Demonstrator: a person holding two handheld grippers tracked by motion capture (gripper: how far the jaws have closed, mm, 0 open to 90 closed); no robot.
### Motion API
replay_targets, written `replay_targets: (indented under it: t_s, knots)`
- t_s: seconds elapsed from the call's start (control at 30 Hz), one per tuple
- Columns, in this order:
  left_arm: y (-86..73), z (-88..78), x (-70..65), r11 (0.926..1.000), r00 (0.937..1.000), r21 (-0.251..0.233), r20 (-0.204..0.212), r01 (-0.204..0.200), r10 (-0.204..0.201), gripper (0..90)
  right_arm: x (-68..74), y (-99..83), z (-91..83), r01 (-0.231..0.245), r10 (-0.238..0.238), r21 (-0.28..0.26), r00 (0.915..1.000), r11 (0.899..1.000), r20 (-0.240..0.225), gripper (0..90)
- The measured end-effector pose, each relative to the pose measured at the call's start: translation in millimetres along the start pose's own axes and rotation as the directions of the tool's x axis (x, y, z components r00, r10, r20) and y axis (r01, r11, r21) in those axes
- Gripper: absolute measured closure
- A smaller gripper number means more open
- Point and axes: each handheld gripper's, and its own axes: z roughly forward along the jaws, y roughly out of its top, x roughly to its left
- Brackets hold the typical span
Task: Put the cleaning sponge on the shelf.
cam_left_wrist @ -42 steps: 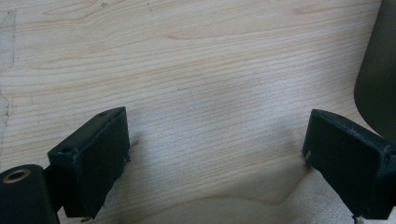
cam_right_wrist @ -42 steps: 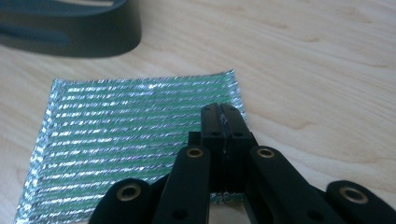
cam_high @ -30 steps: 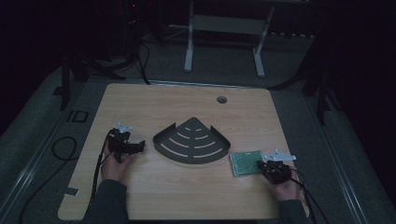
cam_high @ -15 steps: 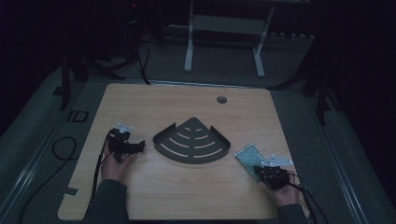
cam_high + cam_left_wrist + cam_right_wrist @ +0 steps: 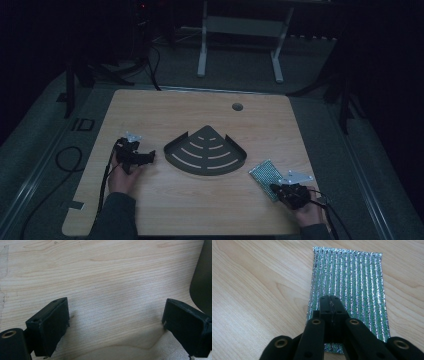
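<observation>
A green sheet with shiny silver ribs (image 5: 264,175) lies flat near the table's right front and angles toward the back left. My right gripper (image 5: 279,189) is shut on the sheet's near end. In the right gripper view the closed jaws (image 5: 329,299) press together over the ribbed sheet (image 5: 352,275). A dark fan-shaped tray with curved slots (image 5: 206,165) rests at the table's middle. My left gripper (image 5: 150,157) stands open just left of the tray and points at it. In the left gripper view its jaws (image 5: 115,322) are wide apart over bare wood, with the tray's rounded edge (image 5: 203,277) at the right.
The wooden table (image 5: 150,115) has a round cable hole (image 5: 237,106) near the back right. A cable (image 5: 106,175) trails from the left gripper toward the front left edge. A white desk frame (image 5: 240,30) stands on the floor behind the table.
The right gripper has drawn back toward the front edge and swung the green sheet from crosswise to slanting. The left gripper has stayed put.
</observation>
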Motion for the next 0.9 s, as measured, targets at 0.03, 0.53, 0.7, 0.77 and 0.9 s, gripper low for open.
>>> replay_targets:
  t_s: [0.03, 0.53, 0.7, 0.77, 0.9]
  knots:
    - [0.0, 0.0, 0.0, 1.0000, 1.0000, 0.000, 0.000, 0.000, 0.000, 7.9, -0.2, 0.6, -0.7, -0.005, 0.005, -0.002, 1.0000, 1.000, 0.000, 85.4]
    - [0.0, 0.0, 0.0, 1.0000, 1.0000, 0.000, 0.000, 0.000, 0.000, 7.9, -29.0, 32.6, 0.4, -0.064, 0.063, 0.035, 0.9976, 0.997, 0.029, 77.3]
    - [0.0, 0.0, 0.0, 1.0000, 1.0000, 0.000, 0.000, 0.000, 0.000, 7.9, -40.5, 39.5, 5.9, -0.091, 0.088, 0.074, 0.9953, 0.993, 0.040, 77.9]
    - [0.0, 0.0, 0.0, 1.0000, 1.0000, 0.000, 0.000, 0.000, 0.000, 7.9, -44.3, 42.3, 8.1, -0.092, 0.089, 0.096, 0.9953, 0.991, 0.038, 78.0]
    - [0.0, 0.0, 0.0, 1.0000, 1.0000, 0.000, 0.000, 0.000, 0.000, 7.9, -51.2, 46.3, 13.0, -0.093, 0.088, 0.135, 0.9953, 0.986, 0.039, 77.3]
